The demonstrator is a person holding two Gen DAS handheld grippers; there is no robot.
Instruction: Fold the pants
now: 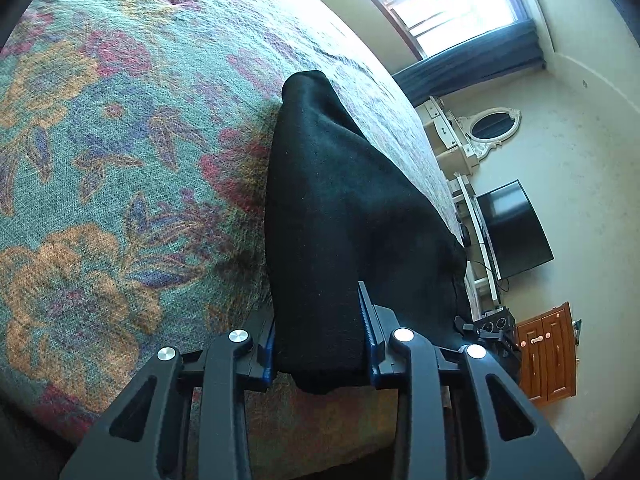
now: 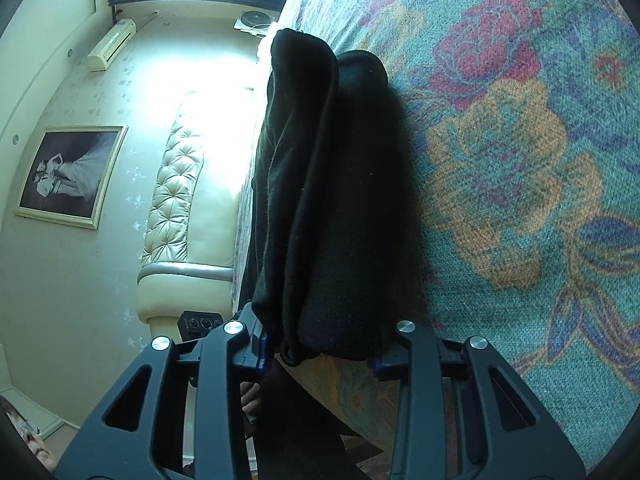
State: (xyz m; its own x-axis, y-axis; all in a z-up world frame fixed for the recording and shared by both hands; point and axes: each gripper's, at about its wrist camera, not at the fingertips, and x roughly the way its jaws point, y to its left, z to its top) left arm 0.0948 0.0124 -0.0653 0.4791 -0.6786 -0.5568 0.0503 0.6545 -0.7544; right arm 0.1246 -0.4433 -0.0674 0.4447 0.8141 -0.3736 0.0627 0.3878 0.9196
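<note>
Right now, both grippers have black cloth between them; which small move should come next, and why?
Probably lift both ends together and carry them across the bedspread. The left gripper and right gripper each already pinch the black pants, which lie bunched by the bed's edge.

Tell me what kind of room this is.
Most likely a bedroom. The black pants lie on a bed with a floral bedspread and a tufted cream headboard. A vanity with an oval mirror and a wall-mounted television stand nearby.
</note>
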